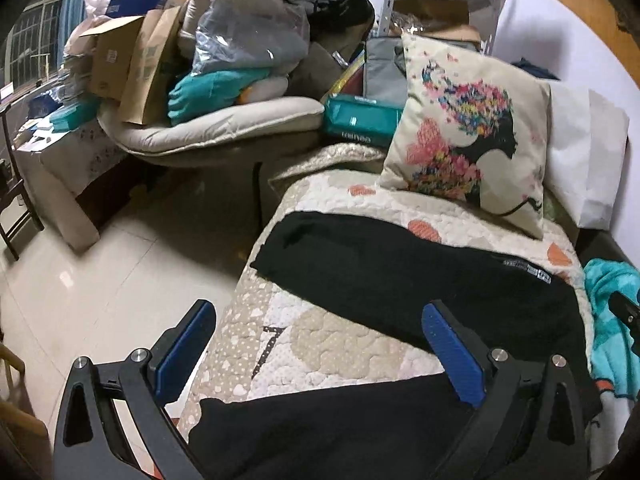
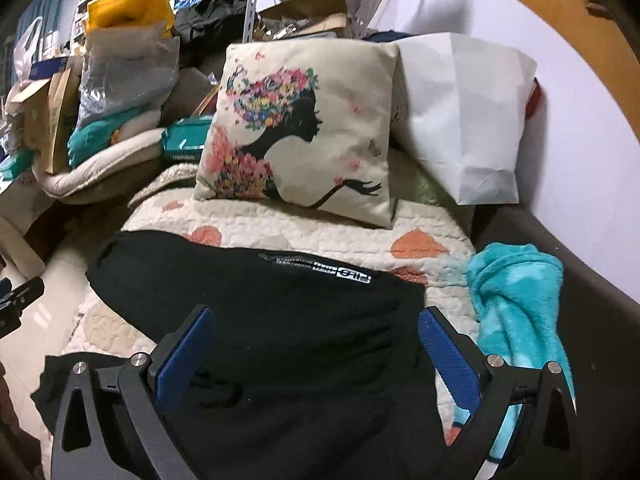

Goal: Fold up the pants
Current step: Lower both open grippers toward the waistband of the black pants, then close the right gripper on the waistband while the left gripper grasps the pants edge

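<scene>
Cluttered room, quilted bed [image 1: 340, 344]; black pants [image 2: 260, 320] sprawl unfolded across it; left gripper [image 1: 320, 344] and right gripper [image 2: 316, 344] gape wide, holding nothing.

Lived-in home, cluttered bedroom or sitting corner.

Quilted heart-patterned cover [image 2: 280, 224] over a bed or couch, printed throw cushion [image 2: 304, 136] propped against a white wall, teal fleece blanket [image 2: 516, 292] bunched alongside. Beyond: cardboard boxes [image 1: 116, 56], plastic bags [image 1: 244, 36] and bedding heaped on a padded chair [image 1: 216, 128], glossy tiled floor [image 1: 100, 280], night-dark barred window [image 1: 28, 40].
</scene>
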A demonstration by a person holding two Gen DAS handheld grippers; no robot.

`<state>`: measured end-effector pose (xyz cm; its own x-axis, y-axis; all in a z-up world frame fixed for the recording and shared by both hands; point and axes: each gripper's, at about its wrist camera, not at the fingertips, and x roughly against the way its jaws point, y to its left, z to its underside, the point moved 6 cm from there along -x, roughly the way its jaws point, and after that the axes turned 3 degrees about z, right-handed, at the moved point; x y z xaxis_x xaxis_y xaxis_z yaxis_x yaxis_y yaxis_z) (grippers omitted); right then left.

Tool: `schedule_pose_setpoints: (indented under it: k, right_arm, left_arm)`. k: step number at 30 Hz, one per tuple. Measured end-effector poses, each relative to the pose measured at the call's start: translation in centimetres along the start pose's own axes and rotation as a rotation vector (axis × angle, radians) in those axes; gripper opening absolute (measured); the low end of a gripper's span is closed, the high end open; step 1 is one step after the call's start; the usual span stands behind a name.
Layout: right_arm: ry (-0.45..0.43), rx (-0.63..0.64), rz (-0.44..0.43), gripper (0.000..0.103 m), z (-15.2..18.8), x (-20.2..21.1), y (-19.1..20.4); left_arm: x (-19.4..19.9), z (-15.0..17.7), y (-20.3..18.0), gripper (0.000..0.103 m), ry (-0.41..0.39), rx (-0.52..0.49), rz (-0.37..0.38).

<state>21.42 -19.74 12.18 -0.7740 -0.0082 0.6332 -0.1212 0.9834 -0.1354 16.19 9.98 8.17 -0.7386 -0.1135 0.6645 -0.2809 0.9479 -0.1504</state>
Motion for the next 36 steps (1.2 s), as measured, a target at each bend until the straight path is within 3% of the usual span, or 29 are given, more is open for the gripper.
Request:
schedule_pose_setpoints:
  k: [10,15,19,28,33,36]
  right_arm:
    - [0.079,0.02,-0.029,0.103,2.6,-4.0,-0.2]
    - [0.127,0.039,-0.08,0.103,1.6,-5.1,-0.8]
    - [0.178,0.081,-0.168,0.103,0.3,-8.3,-1.6]
    - [0.198,0.231,-0.178,0.102,-2.6,-14.9,-0.9]
    - [0.222,0.281,-0.217,0.102,-3.8,-18.8,0.2]
    - [0.24,0.285,-0.233,0.102,-4.1,-20.6,0.5]
  left_arm:
    - [-2.5,1.1,-1.5,0.103,0.093,-0.03,0.03]
    - [-4.0,-1.6,-0.8,0.103,0.132,-0.038,0.075]
    - [-8.2,-5.1,0.8,0.103,0.193,-0.052,0.134]
    - [-19.0,-8.1,7.0,0.103,0.265,0.009,0.144]
    - [-22.7,-9.1,7.4,0.103,0.251,0.009,0.172]
    - [-24.2,-9.0,5.8,0.103,0.255,-0.044,0.213]
